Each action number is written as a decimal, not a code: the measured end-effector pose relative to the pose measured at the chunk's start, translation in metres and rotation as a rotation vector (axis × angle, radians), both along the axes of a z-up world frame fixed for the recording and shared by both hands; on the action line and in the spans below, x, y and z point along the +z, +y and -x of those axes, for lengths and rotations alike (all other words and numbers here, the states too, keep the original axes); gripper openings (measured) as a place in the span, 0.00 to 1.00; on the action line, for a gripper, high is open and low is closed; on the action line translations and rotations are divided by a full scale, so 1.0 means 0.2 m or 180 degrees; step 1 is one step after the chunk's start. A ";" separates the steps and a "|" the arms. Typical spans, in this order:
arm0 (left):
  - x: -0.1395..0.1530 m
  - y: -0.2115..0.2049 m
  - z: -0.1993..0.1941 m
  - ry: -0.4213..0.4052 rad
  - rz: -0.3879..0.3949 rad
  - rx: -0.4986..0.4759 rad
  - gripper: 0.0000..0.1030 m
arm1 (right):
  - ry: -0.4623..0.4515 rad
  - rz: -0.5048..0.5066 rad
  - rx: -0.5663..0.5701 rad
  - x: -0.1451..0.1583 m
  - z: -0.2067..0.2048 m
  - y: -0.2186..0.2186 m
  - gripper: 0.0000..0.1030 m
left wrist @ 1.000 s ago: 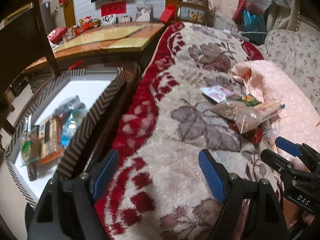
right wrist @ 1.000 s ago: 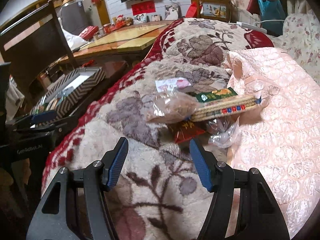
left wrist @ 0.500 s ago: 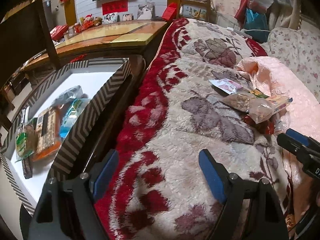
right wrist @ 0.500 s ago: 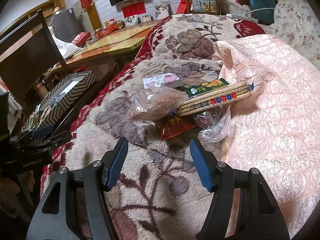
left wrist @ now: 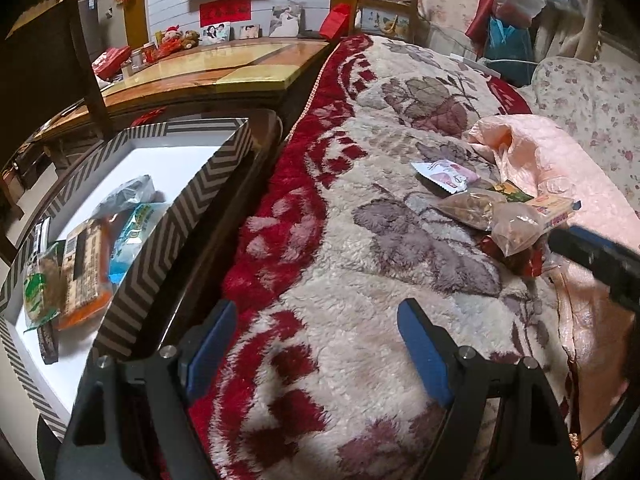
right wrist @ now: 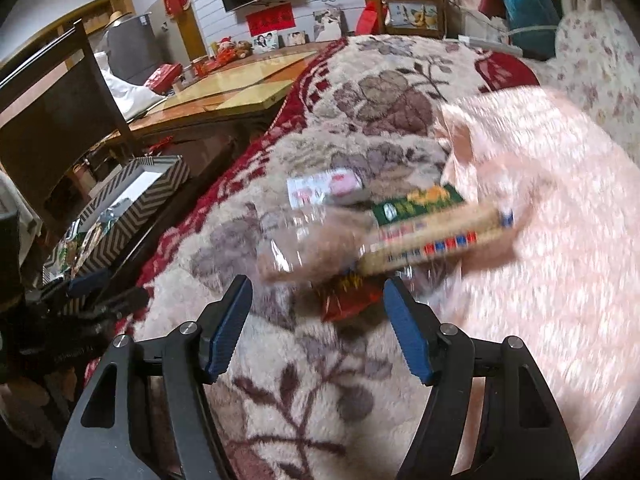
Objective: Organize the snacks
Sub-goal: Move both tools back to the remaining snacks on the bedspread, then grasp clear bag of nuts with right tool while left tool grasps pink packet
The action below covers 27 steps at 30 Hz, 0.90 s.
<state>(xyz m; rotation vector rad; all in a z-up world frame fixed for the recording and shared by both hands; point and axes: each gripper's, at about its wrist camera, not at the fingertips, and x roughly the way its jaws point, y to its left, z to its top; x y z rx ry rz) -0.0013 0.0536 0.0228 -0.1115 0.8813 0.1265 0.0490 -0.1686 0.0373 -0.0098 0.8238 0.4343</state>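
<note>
On the floral blanket lies a pile of snacks: a clear bag of brown bits (right wrist: 316, 244), a long cracker pack (right wrist: 436, 240), a green packet (right wrist: 420, 202), a white-pink packet (right wrist: 324, 190) and a red packet (right wrist: 352, 300). My right gripper (right wrist: 317, 282) hovers just short of the pile. Its jaws are opening, the red packet lies ahead between the tips, and the pads press on nothing. My left gripper (left wrist: 316, 308) stands open over bare blanket, left of the pile (left wrist: 468, 210). The chevron-patterned box (left wrist: 176, 220) at the left holds several snacks, among them an orange pack (left wrist: 84, 264).
A pink quilt (right wrist: 540, 200) borders the pile on the right. A glossy wooden table (left wrist: 224, 68) stands behind the box and a dark chair (right wrist: 52, 120) at the far left. The blanket's red edge (left wrist: 280, 232) runs along the box.
The right gripper has moved in toward the snack pile and its jaws have spread a little wider. The left gripper has hardly shifted.
</note>
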 end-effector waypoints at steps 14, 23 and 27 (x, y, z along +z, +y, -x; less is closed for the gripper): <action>-0.01 0.02 -0.06 0.0038 0.0058 0.0018 0.81 | 0.0352 0.0415 0.0281 -0.04 -0.36 0.21 0.72; -0.03 0.03 -0.12 0.0076 0.0085 0.0027 0.81 | 0.0588 0.0505 0.0459 -0.16 -0.44 0.24 0.55; -0.01 -0.01 -0.15 0.0062 0.0074 -0.0037 0.81 | 0.0608 0.0476 0.0596 -0.16 -0.42 0.23 0.39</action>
